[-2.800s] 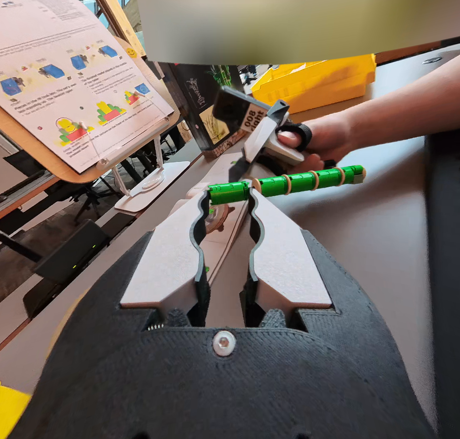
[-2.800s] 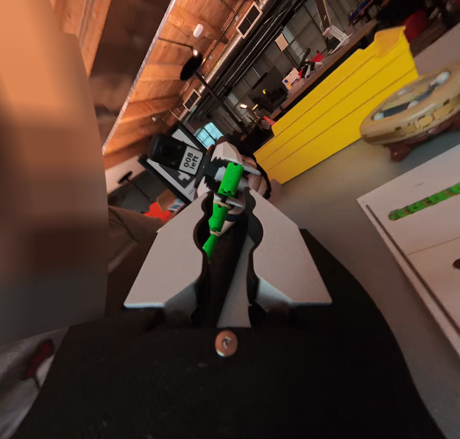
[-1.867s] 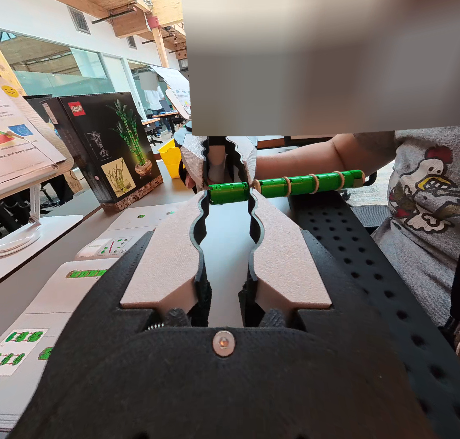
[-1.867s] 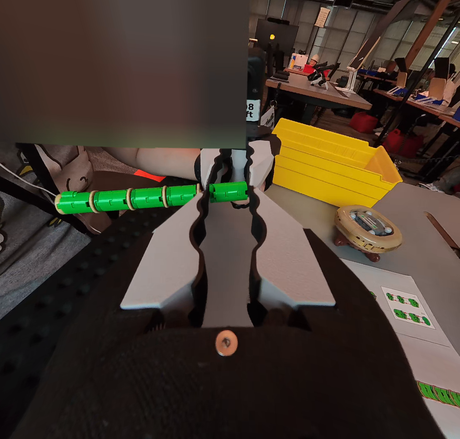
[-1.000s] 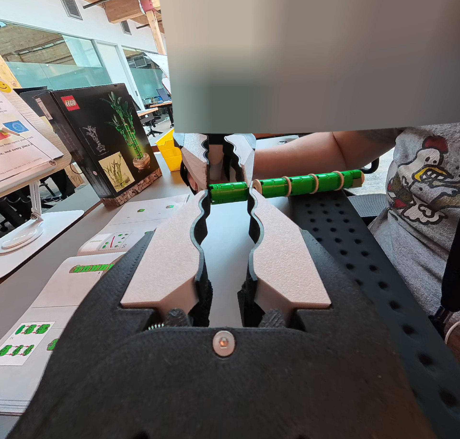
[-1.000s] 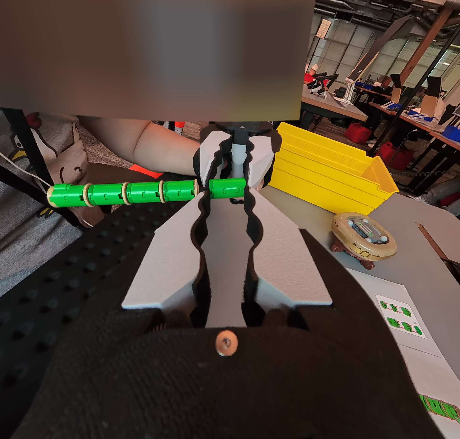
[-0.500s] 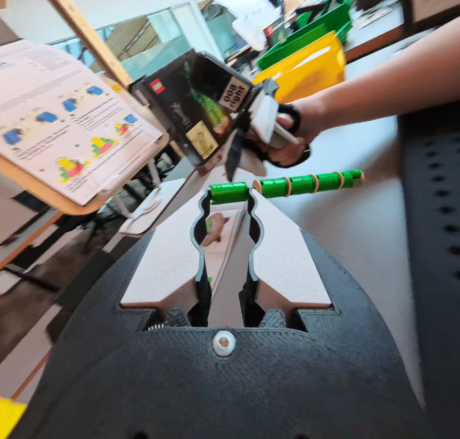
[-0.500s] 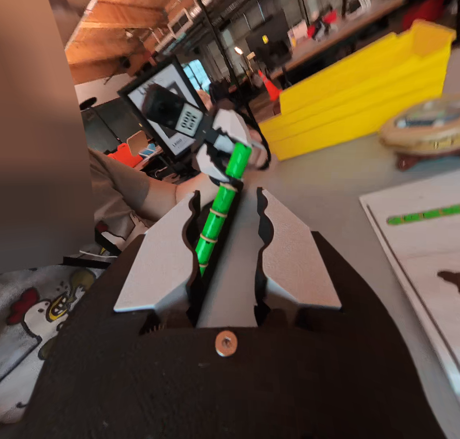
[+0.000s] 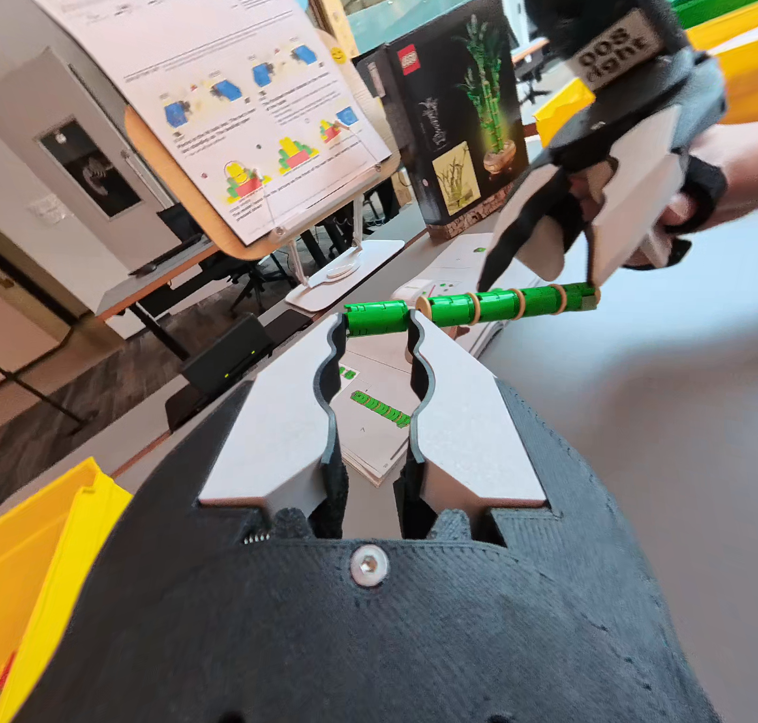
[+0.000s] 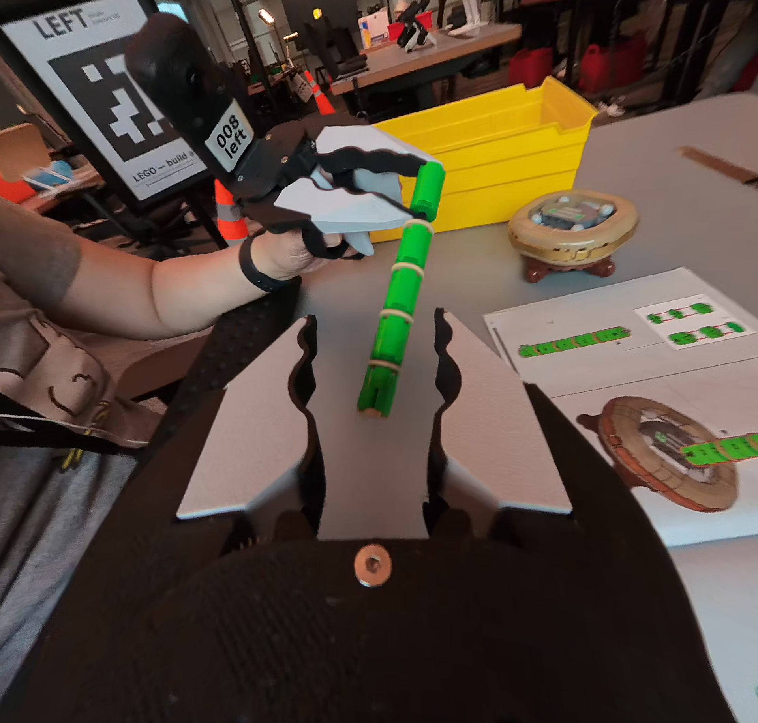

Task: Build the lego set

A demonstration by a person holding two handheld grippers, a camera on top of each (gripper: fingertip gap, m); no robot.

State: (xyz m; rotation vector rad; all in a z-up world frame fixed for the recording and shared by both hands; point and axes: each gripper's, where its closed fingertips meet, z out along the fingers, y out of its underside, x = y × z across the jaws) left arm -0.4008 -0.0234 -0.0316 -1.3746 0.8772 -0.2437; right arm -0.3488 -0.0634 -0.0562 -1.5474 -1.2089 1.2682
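Note:
A green bamboo stalk [image 9: 492,303] made of round bricks with tan rings sticks out to the right of my left gripper [image 9: 375,320]. That gripper is shut on the stalk's end segment and holds it above the grey table. In the right wrist view the stalk [image 10: 400,293] slants down from the left gripper [image 10: 422,190], and its free end lies between the spread fingers of my right gripper [image 10: 374,318]. The right gripper is open and empty. It also shows in the left wrist view [image 9: 582,252], just above the stalk's far end. A round tan base on brown feet [image 10: 572,227] stands on the table.
A yellow bin [image 10: 492,149] stands behind the base, and another yellow bin [image 9: 41,539] is at the left. Open instruction pages [image 10: 615,355] lie on the right of the table. A page stand [image 9: 246,108] and the dark set box [image 9: 451,121] stand behind.
My right gripper has let go of the stalk, opened wide and drawn back along it. My left gripper keeps its hold on the end segment and has swung towards the table.

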